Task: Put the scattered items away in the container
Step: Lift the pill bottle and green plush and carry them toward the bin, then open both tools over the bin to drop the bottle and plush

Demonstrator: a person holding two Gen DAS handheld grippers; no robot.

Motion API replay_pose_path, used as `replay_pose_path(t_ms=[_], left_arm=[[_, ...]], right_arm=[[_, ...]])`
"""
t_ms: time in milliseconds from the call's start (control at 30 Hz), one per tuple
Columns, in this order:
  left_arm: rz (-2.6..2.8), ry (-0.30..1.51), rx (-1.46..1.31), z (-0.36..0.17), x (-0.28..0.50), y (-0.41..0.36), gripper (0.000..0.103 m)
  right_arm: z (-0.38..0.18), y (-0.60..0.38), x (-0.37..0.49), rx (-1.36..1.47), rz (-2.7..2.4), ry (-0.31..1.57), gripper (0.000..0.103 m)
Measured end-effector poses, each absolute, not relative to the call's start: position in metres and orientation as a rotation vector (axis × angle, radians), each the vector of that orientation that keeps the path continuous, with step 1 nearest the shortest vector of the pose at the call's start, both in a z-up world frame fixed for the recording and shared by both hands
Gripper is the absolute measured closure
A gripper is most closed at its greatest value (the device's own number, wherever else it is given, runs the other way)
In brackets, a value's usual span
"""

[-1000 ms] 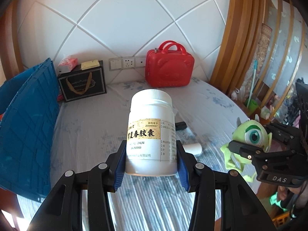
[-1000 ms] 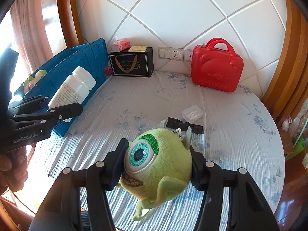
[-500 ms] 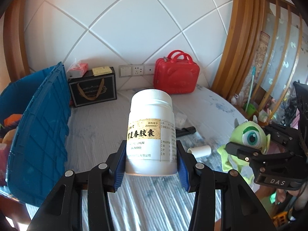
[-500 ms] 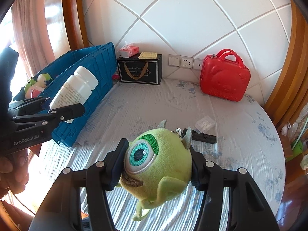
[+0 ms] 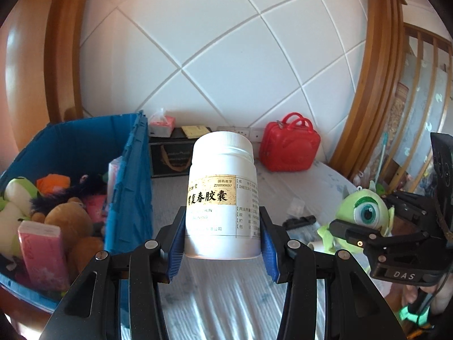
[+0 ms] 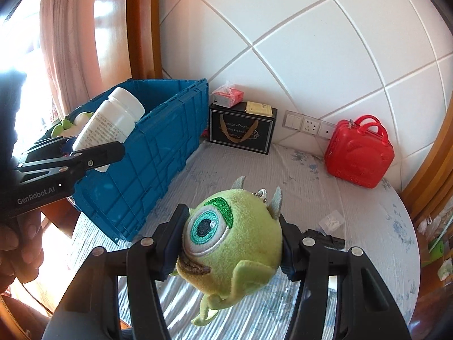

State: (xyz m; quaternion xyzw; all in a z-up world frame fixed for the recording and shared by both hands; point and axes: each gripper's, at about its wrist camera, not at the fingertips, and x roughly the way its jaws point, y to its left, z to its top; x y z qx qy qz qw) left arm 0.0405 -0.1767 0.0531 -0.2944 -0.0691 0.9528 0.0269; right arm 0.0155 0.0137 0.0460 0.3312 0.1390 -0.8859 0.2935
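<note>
Since the earlier frame, both hand-held grippers had lifted and swung left, bringing the blue crate's (image 5: 133, 170) interior into view. Far left: crate with plush toys (image 5: 66, 218) and pink packet (image 5: 42, 255). Centre: left hand-held gripper (image 5: 222, 238) clamped on white medicine bottle (image 5: 222, 198), beside the crate wall. Right: right hand-held gripper (image 6: 230, 243) closed on green one-eyed plush (image 6: 229, 238), above the bed (image 6: 311, 187).
</note>
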Motion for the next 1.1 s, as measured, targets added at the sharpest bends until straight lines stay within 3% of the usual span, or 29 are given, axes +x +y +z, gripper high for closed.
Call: replay_pose_path(t_ms=[600, 900, 933, 967, 1000, 1067, 1100], left_arm=[[3.184, -0.392, -0.887, 0.050, 0.062, -0.366, 0.058], [3.285, -0.453, -0.864, 0.058, 0.058, -0.423, 0.058], [3.311, -0.436, -0.870, 0.058, 0.058, -0.426, 0.048], [3.341, -0.415, -0.877, 0.057, 0.057, -0.430, 0.016], [3.369, -0.413, -0.873, 0.057, 0.058, -0.434, 0.001], [3.393, -0.457, -0.860, 0.055, 0.061, -0.442, 0.001], [3.376, -0.485, -0.877, 0.052, 0.061, -0.445, 0.001]], right_arm=[[0.090, -0.213, 0.011, 0.667, -2.122, 0.523, 0.047], [0.105, -0.295, -0.017, 0.659, -2.047, 0.526, 0.046], [0.106, -0.300, -0.019, 0.660, -2.044, 0.517, 0.045], [0.107, -0.304, -0.021, 0.653, -2.042, 0.516, 0.040], [0.108, -0.310, -0.022, 0.636, -2.050, 0.531, 0.023], [0.111, -0.312, -0.023, 0.598, -2.085, 0.530, 0.000], [0.112, -0.311, -0.024, 0.590, -2.090, 0.514, 0.000]])
